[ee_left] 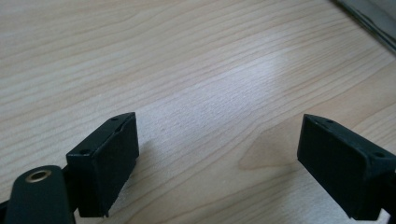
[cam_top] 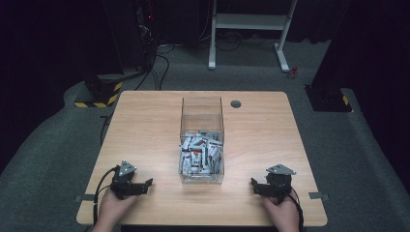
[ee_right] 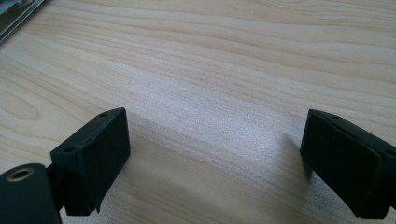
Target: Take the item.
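At the left we see the left gripper (cam_top: 145,184) resting low on the table (cam_top: 145,121), jaws spread wide on nothing. In the middle stands a clear bin (cam_top: 202,140) — packets (cam_top: 200,154) heaped inside (labels too small to read). The right gripper (cam_top: 256,186) mirrors it — jaws apart, empty.

Grey carpet (cam_top: 38,159), dark surroundings

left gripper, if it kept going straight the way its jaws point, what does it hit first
Probably the clear bin of small packets. The left gripper rests open on the table, jaws aimed right toward the bin's near left corner; bare wood lies between. It may just skim past the front.
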Available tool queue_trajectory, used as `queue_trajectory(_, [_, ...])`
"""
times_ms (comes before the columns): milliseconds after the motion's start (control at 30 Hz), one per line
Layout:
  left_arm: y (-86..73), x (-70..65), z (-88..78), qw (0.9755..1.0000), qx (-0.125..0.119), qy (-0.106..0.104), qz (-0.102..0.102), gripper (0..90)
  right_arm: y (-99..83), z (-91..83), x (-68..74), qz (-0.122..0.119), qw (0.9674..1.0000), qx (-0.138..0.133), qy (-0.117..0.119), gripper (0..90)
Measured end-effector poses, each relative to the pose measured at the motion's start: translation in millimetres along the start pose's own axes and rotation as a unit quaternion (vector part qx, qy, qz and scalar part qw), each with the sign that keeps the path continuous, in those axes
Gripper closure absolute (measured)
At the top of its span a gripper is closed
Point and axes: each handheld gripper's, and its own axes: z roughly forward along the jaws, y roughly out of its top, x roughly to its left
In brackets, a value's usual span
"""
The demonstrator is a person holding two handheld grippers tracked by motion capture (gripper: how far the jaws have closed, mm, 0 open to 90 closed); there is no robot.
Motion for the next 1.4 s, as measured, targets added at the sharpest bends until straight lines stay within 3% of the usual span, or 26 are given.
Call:
queue_trajectory(100, [3.6, -3.2, -3.8, 0.9999, -0.012, 0.004, 0.011, 13.1, -0.1, -0.1, 0.1, 0.0, 1.0, 0.0, 0.0, 8.2])
queue_trajectory(1100, [24.0, -18.9, -18.6, 0.9981, -0.053, -0.023, 0.022, 14.6, -0.2, -0.2, 0.1, 0.0, 1.0, 0.0, 0.0, 8.2])
queue_trajectory(1400, [38.1, -27.5, -25.4, 0.9971, -0.057, -0.019, 0.046, 14.8, -0.3, -0.3, 0.3, -0.002, 1.0, 0.0, 0.002, 8.2])
